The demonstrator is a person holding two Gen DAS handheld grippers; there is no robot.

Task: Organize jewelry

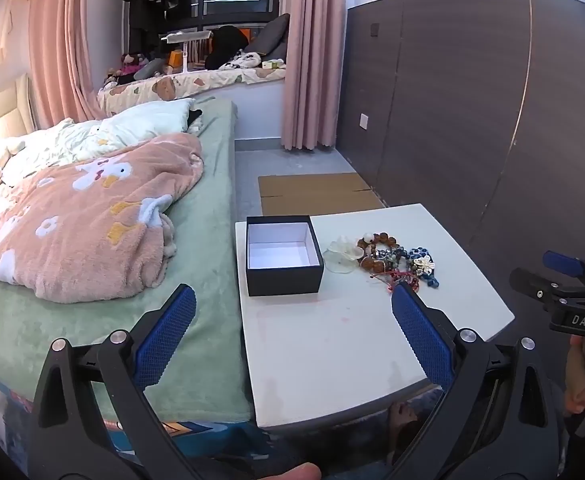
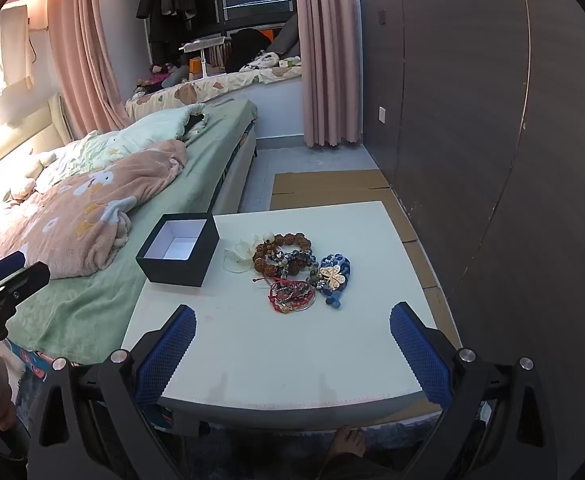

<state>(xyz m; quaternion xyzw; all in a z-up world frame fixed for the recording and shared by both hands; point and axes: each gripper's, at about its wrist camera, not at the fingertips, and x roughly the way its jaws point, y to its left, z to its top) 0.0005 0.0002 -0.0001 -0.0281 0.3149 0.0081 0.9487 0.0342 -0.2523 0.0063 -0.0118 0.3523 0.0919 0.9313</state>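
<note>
A bed [image 1: 104, 280] fills the left side, with a green sheet and a rumpled pink blanket [image 1: 80, 216] printed with white flowers lying on it. The white surface [image 1: 332, 344] stands right against the bed's edge.

The left tool [image 1: 292, 312] hangs over the near part of the surface, its two blue-padded fingers [image 1: 172, 332] spread wide with nothing between them. One finger sits over the bed's edge, the other over the surface just short of the jewelry.

At the far left corner of the surface stands a black box [image 1: 282, 276], open on top, white inside, with nothing visible in it. Just to its right lies the jewelry pile [image 2: 296, 276], apart from the box. In the pile, from left to right: a pale, whitish flower piece [image 2: 240, 256] nearest the box, a bracelet of brown beads [image 2: 282, 254] touching it, a tangle of red string bracelets [image 2: 290, 296] toward the near side, and a blue beaded piece [image 2: 334, 280] with a gold butterfly-shaped ornament on it.

The right tool [image 2: 292, 334] is held over the near edge of the surface, its fingers also wide apart and holding nothing, with the jewelry lying beyond them. A dark wood-panelled wall [image 2: 492, 160] runs along the right, and flat cardboard [image 2: 332, 188] lies on the floor behind the surface.
</note>
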